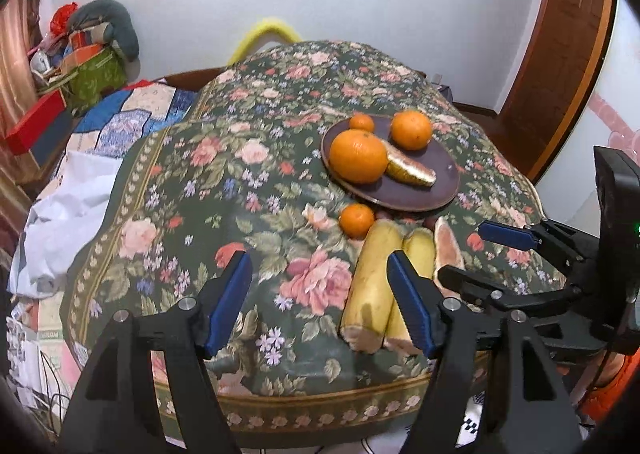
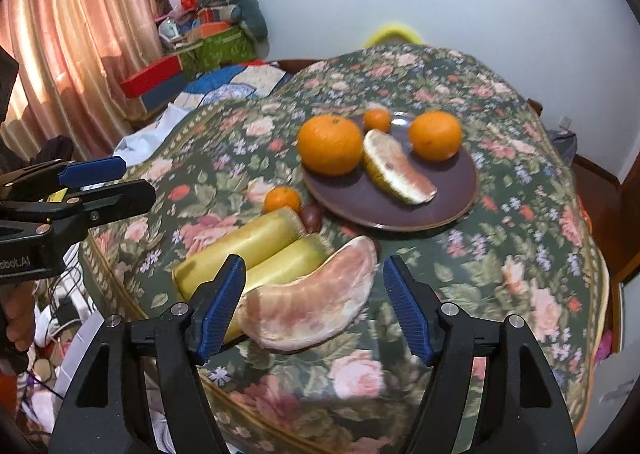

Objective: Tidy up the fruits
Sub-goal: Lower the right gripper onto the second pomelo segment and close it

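Observation:
A dark round plate (image 1: 436, 177) (image 2: 460, 189) holds a large orange (image 1: 358, 157) (image 2: 330, 143), a second orange (image 1: 411, 129) (image 2: 435, 135), a small mandarin (image 1: 361, 122) (image 2: 377, 119) and a pomelo wedge (image 1: 410, 169) (image 2: 396, 167). On the cloth before the plate lie a small mandarin (image 1: 356, 219) (image 2: 282, 199), two yellow pieces (image 1: 374, 278) (image 2: 240, 250) and a peeled pomelo wedge (image 1: 448, 250) (image 2: 316, 302). My left gripper (image 1: 320, 302) is open and empty, left of the yellow pieces. My right gripper (image 2: 314, 306) is open around the peeled wedge.
A floral cloth (image 1: 208, 189) (image 2: 520, 238) covers the round table. A small dark fruit (image 2: 311, 217) lies by the plate's edge. A bed with boxes and bags (image 1: 80, 85) is at the left. A door (image 1: 560, 53) stands at the right.

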A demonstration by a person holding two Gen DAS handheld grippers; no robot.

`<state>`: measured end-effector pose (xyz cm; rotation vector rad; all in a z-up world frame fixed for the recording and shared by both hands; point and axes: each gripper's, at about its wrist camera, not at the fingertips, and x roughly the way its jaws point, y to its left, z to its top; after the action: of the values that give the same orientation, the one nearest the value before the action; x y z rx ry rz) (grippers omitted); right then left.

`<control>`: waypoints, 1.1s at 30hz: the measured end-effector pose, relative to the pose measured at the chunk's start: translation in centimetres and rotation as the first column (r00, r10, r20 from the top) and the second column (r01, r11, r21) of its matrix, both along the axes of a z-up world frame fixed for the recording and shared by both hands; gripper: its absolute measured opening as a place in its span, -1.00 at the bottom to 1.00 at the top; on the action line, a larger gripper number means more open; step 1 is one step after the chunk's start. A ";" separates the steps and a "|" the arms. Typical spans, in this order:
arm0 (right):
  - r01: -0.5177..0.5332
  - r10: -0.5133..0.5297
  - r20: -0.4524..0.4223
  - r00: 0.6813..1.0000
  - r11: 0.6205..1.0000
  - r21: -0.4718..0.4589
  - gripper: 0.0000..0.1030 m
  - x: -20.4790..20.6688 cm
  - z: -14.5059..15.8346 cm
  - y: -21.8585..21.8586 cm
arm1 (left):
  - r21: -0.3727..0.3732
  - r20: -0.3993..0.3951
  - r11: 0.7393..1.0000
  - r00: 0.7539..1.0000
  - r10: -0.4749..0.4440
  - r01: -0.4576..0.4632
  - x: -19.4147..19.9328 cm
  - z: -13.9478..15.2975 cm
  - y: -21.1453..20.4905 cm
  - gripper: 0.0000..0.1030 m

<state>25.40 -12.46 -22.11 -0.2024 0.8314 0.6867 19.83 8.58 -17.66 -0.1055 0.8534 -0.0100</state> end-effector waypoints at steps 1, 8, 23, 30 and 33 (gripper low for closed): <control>-0.007 0.007 0.000 1.000 1.000 -0.010 0.33 -0.2 -0.2 0.3 | 0.000 -0.006 1.000 1.000 0.002 -0.002 0.0 -0.2 0.0 0.35; -0.022 0.022 -0.015 1.000 0.999 -0.030 0.44 -0.2 -1.6 0.2 | 0.001 -0.034 1.000 0.999 -0.012 0.012 0.4 -1.3 -0.4 0.35; 0.073 -0.071 0.024 0.997 0.990 -0.118 0.56 1.0 -2.4 -5.0 | 0.010 -0.108 0.998 0.992 -0.066 0.068 2.7 -4.2 -3.0 0.35; 0.093 -0.094 -0.022 0.995 0.993 -0.070 0.55 2.3 -2.3 -6.5 | 0.031 -0.120 0.997 0.990 -0.072 0.076 3.8 -5.2 -3.5 0.35; 0.060 -0.062 -0.028 0.998 0.996 -0.060 0.55 2.5 -2.4 -5.5 | 0.029 -0.117 0.996 0.990 -0.076 0.080 4.4 -5.3 -3.7 0.35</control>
<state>27.90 -18.00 -24.49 -0.2197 0.8833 0.6098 24.21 4.91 -23.00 -0.0407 0.9731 -0.0635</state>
